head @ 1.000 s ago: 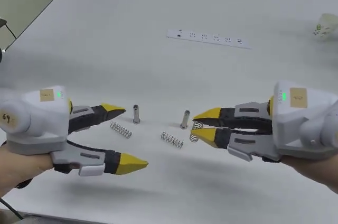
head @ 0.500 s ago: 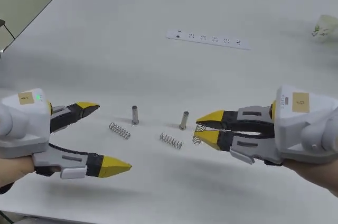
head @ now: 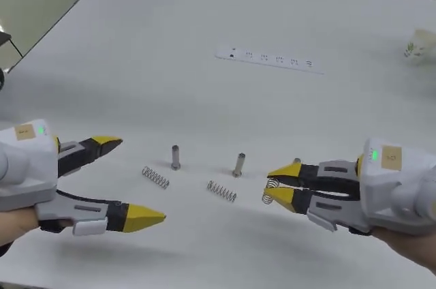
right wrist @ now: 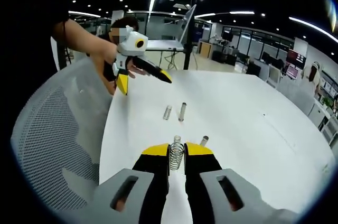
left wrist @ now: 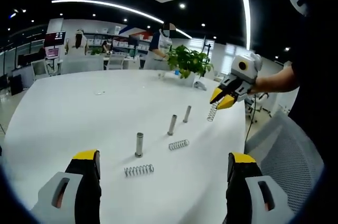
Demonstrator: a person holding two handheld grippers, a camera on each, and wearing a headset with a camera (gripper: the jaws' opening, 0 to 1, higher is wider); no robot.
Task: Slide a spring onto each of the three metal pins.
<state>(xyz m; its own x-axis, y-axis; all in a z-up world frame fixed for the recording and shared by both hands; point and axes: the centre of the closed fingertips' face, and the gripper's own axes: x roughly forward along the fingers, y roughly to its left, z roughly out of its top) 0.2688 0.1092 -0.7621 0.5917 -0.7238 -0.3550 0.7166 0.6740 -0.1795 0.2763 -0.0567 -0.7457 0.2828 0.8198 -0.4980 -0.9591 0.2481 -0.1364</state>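
Observation:
Three short metal pins stand upright on the white table: one at the left (head: 176,156), one in the middle (head: 239,164), and a third (head: 296,161) just behind my right gripper's upper jaw. Two springs lie flat, one (head: 155,177) by the left pin and one (head: 221,191) before the middle pin. My right gripper (head: 279,183) is shut on a third spring (right wrist: 176,155), held upright just right of the middle pin. My left gripper (head: 129,180) hangs wide open left of the pins with nothing between its jaws.
A white power strip (head: 266,59) lies farther back on the table (head: 170,43). A pale cup (head: 422,42) stands at the far right edge. In the right gripper view a mesh chair back (right wrist: 47,129) is beside the table's near edge.
My right gripper has drawn back to the right with the spring, uncovering the third pin. My left gripper has pulled away to the left, still open.

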